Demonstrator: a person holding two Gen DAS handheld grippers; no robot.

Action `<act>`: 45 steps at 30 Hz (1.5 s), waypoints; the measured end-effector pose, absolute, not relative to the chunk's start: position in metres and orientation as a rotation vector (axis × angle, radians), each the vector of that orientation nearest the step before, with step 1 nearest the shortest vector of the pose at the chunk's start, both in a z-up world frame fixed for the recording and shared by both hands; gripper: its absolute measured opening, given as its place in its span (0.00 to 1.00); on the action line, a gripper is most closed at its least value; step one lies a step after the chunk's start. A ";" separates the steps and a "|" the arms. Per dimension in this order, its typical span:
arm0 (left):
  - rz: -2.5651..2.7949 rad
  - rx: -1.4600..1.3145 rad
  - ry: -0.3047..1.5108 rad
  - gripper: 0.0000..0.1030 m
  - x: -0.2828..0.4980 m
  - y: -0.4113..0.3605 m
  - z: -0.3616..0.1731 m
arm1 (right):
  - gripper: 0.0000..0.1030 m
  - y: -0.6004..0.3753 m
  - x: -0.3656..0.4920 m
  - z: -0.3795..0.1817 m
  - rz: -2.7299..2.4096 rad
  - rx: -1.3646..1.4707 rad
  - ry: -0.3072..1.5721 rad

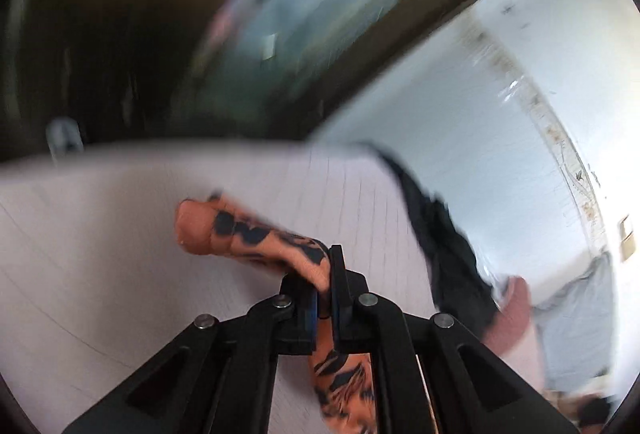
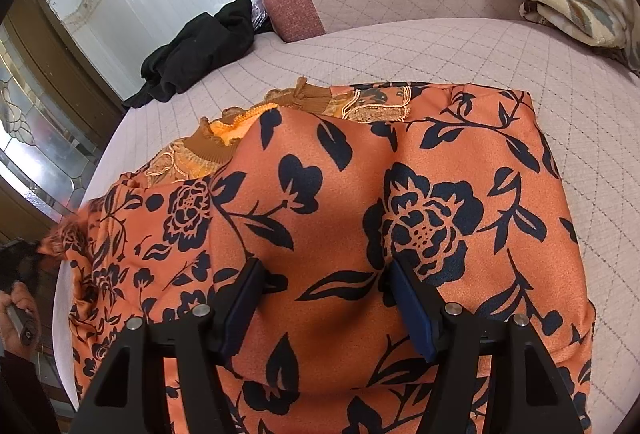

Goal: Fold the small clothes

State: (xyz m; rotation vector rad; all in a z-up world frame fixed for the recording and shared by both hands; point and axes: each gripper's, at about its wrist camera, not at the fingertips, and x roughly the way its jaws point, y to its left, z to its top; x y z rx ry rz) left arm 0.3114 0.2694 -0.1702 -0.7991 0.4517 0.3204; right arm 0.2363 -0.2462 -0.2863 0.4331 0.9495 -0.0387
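Pinching a strip of the orange dress (image 1: pixel 256 238), the left gripper (image 1: pixel 326 270) is shut tight, its view blurry. The right gripper (image 2: pixel 324 274) stands wide over the dress (image 2: pixel 360 194) lying on the bed (image 2: pixel 520 54); its near edge is cut off.

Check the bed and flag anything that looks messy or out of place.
The orange flowered garment lies unevenly: its left edge is bunched and pulled off the bed's side, pinched in the left gripper. A black garment sits crumpled near the far edge, unfolded. Nothing looks torn or spilled.
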 end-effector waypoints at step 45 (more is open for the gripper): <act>-0.362 -0.266 0.599 0.83 0.311 0.019 -0.113 | 0.67 -0.350 0.202 -0.246 -0.010 0.903 0.684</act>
